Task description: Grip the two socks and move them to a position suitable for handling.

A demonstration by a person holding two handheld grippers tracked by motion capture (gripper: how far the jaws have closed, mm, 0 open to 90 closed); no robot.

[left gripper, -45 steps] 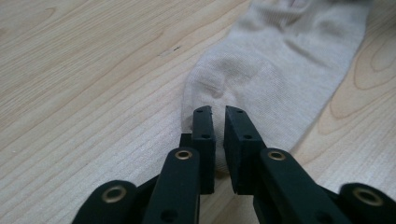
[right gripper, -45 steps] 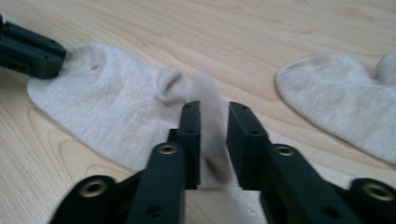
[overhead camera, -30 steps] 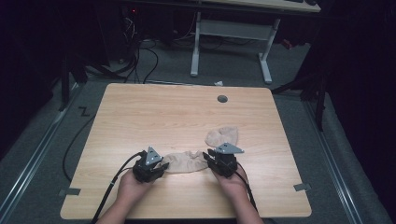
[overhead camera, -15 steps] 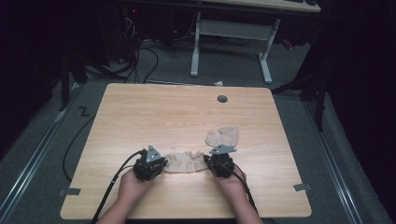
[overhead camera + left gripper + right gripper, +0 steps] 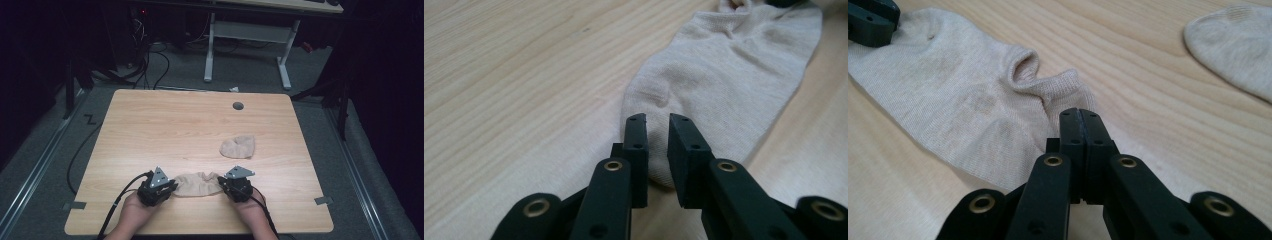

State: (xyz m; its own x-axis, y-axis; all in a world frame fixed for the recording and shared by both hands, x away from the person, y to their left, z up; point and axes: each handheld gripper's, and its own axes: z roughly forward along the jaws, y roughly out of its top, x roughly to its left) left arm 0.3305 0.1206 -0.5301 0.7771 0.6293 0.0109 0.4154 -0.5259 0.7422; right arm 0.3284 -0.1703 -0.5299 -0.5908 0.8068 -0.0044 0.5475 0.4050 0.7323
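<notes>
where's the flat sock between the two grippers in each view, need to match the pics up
High view: the flat sock lies near the table's front edge, between the left gripper and the right gripper.
Left gripper view: it runs from the jaw tips up to the top right.
Right gripper view: it fills the left half, cuff end at the jaws.
Shared landmark: the sock's cuff opening, at the right gripper's end.

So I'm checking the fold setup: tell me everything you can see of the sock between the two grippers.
The sock is a beige, low-cut knit, lightly stained, lying flat and stretched near the table's front edge. Its toe sits between the left gripper's slightly parted jaws, though contact is unclear. The right gripper, jaws shut, is at its ribbed cuff end, which puckers open. A second sock lies apart, farther back.
</notes>
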